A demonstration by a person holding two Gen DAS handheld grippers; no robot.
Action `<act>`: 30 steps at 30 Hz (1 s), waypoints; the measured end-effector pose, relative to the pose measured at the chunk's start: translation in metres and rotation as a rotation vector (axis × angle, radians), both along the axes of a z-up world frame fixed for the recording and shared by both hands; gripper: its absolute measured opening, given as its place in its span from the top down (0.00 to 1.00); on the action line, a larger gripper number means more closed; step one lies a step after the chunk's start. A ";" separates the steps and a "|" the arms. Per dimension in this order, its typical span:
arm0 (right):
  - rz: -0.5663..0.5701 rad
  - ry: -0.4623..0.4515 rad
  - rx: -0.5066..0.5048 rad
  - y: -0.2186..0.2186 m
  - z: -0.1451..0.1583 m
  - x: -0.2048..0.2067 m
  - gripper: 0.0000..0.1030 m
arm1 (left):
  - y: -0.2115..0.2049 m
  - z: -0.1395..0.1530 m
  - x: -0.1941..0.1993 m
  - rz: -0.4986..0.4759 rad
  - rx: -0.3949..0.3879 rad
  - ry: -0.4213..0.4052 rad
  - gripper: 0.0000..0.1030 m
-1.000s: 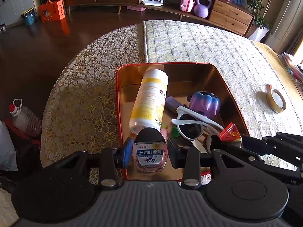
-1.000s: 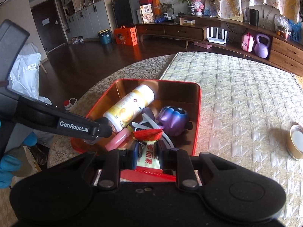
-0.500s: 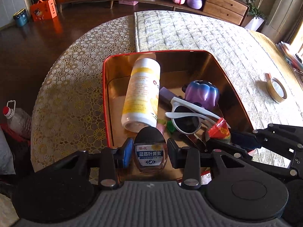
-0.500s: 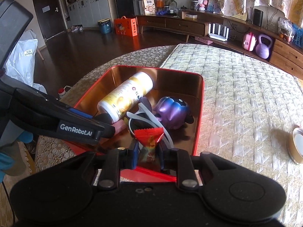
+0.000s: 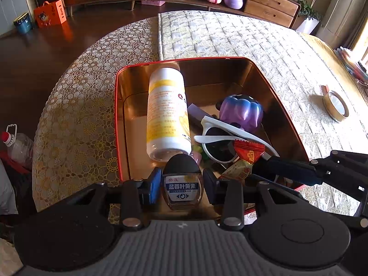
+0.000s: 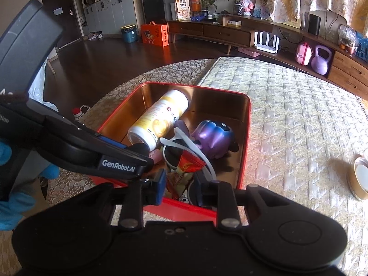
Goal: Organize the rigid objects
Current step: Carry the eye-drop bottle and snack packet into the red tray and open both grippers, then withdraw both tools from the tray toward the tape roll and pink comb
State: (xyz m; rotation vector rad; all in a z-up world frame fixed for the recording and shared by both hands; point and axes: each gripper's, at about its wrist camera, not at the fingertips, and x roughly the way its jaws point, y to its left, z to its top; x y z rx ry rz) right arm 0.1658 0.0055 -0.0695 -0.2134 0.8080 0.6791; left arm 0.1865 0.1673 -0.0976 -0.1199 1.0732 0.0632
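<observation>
"GenRobot.AI" on left gripper (image 6: 147, 158)

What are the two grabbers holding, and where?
Left gripper squeezes the little bottle's sides. Right gripper has been opening; the candy sits loose between.

Glossy metal tin (image 5: 271, 85); smooth plastic bottle (image 5: 168, 112); quilted cloth cover (image 5: 241, 36).
</observation>
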 end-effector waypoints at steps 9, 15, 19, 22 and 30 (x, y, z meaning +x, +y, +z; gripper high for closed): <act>-0.019 -0.010 0.015 -0.009 0.005 -0.004 0.65 | -0.010 0.012 -0.008 -0.029 0.028 -0.043 0.57; -0.026 -0.025 0.031 -0.015 0.012 -0.011 0.58 | -0.012 0.022 -0.015 -0.027 0.030 -0.067 0.52; -0.027 -0.034 0.046 -0.020 0.018 -0.015 0.55 | -0.014 0.029 -0.020 -0.030 0.034 -0.082 0.52; -0.034 -0.040 0.063 -0.025 0.023 -0.019 0.53 | -0.017 0.034 -0.023 -0.031 0.033 -0.095 0.52; -0.070 -0.062 0.115 -0.052 0.037 -0.029 0.42 | -0.024 0.047 -0.034 -0.036 0.021 -0.144 0.39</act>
